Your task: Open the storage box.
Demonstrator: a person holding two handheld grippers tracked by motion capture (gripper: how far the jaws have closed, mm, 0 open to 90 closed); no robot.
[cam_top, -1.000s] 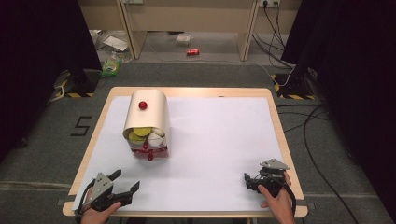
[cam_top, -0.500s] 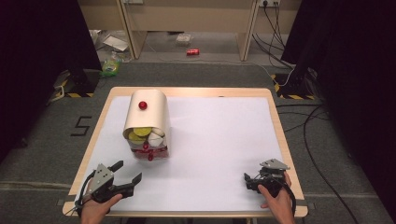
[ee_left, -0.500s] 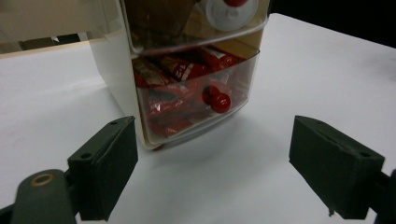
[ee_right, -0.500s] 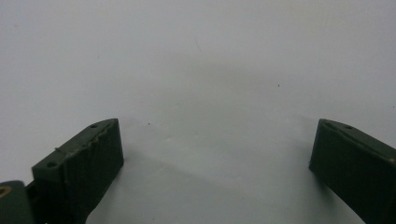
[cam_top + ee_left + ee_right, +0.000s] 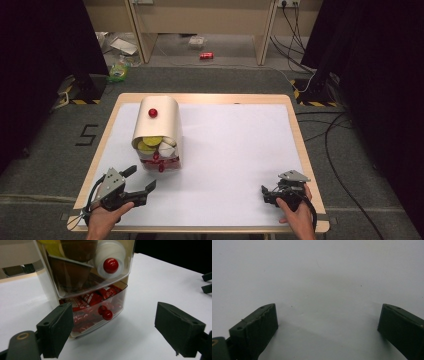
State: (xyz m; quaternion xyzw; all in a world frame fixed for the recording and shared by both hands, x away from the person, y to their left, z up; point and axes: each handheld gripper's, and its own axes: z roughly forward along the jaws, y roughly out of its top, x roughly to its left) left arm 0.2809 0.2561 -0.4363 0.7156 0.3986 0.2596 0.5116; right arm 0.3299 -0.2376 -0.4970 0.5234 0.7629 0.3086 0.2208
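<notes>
Clear plastic drawers are sitting under a cream rounded cover: the box [image 5: 156,134] is standing on the left half of the bench [image 5: 225,150], on its white sheet. The lower drawer [image 5: 98,307] is holding red wrappers with white lettering too blurred to read, and a red knob [image 5: 107,314] is sticking out of its front. The upper drawer [image 5: 87,267] is holding brown pods and a white one, with its own red knob [image 5: 111,265]. On the floor left of the bench, a taped mark [image 5: 86,135] is reading like a "5". The left gripper [image 5: 136,181] is hovering just in front of the box, jaws released wide and grasping nothing, the lower knob lying between them farther off. The right gripper [image 5: 267,192] is resting at the bench's near right corner, well apart from the box, jaws released over bare white sheet.
</notes>
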